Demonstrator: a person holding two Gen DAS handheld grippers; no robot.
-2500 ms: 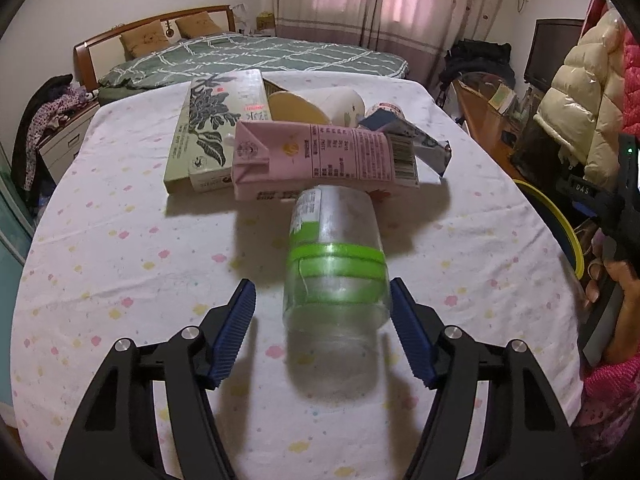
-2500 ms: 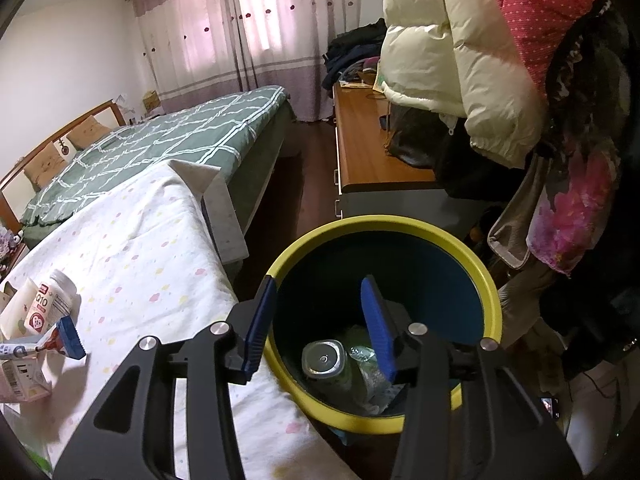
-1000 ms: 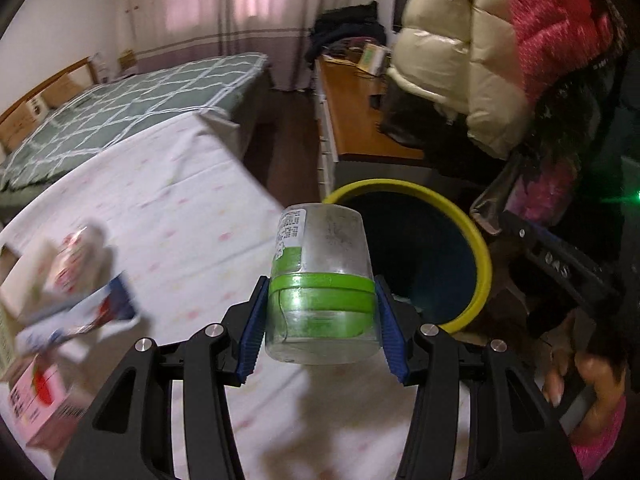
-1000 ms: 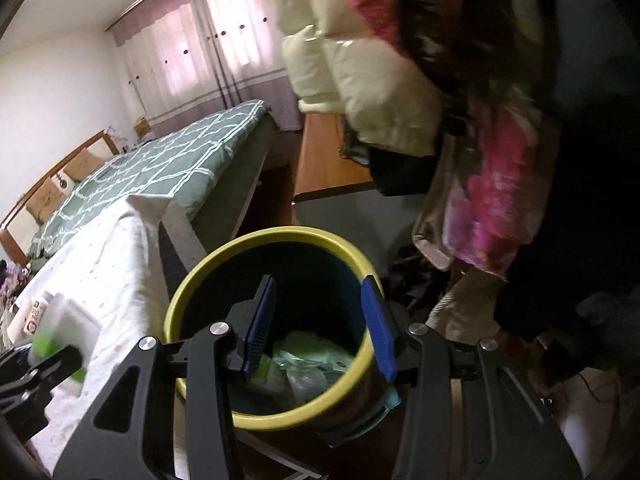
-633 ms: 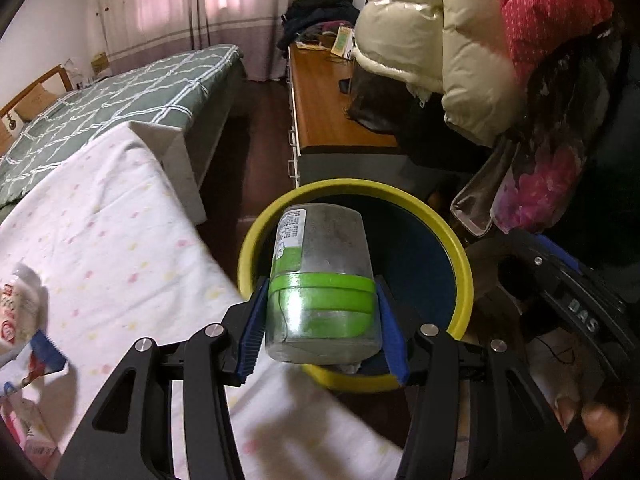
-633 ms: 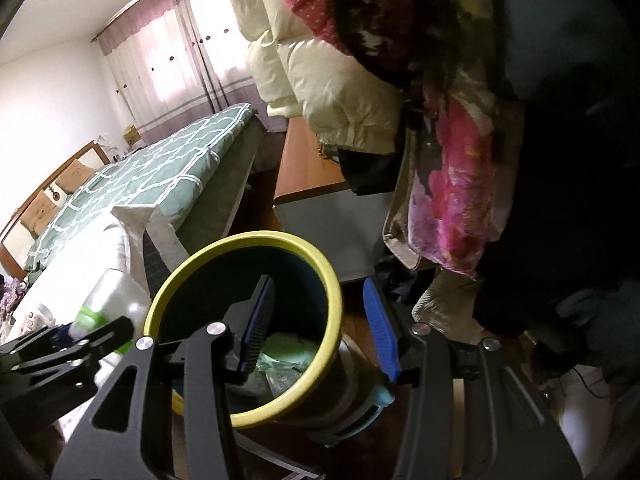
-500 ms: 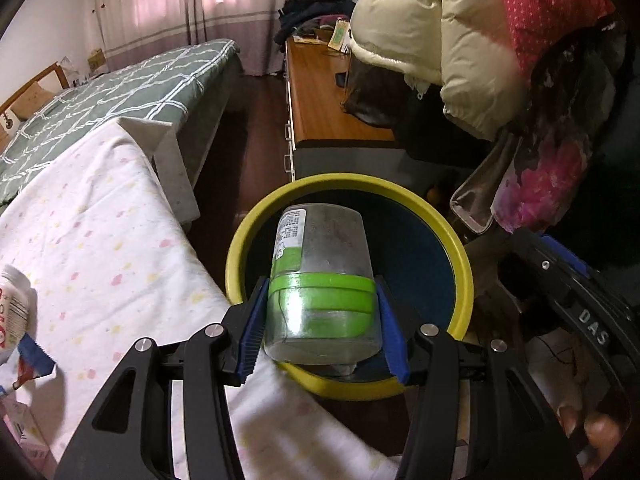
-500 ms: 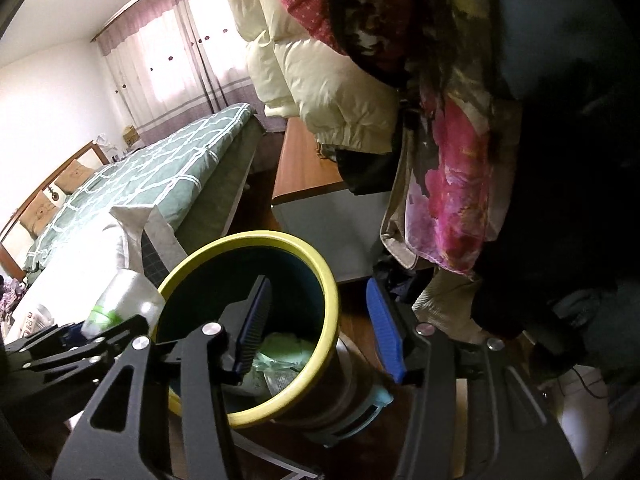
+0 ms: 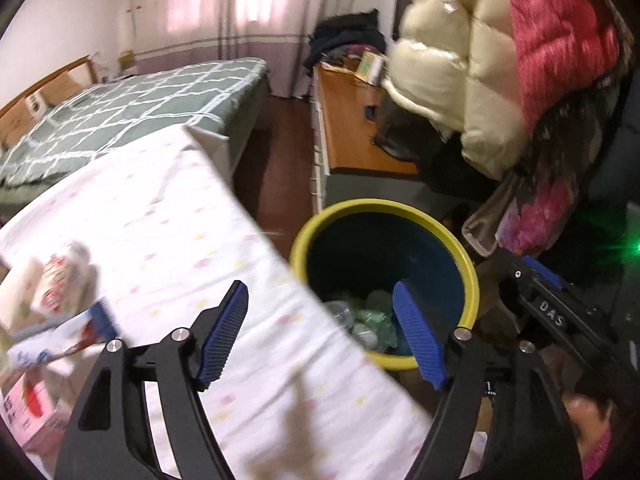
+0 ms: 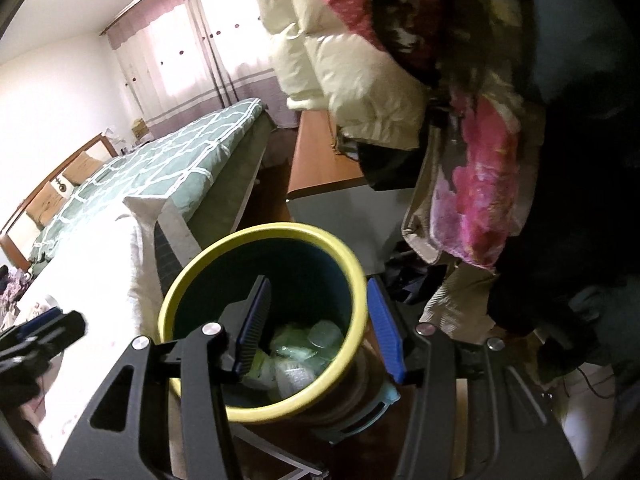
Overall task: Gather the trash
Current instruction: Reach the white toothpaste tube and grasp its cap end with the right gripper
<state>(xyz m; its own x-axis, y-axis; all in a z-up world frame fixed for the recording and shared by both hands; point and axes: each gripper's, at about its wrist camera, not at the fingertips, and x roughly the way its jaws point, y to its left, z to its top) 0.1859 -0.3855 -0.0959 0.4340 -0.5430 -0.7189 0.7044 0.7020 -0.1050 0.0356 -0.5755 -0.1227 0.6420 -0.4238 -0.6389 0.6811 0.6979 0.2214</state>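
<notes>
"DAS" printed on right gripper (image 9: 554, 316) body; other labels blurred.

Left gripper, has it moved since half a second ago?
Yes. The left gripper has swung left, back toward the table: the bin now sits right of centre, and the gripper is open and empty.

Bin (image 9: 472, 280) on floor right of table (image 9: 168, 216); trash (image 10: 304, 352) in bin.
</notes>
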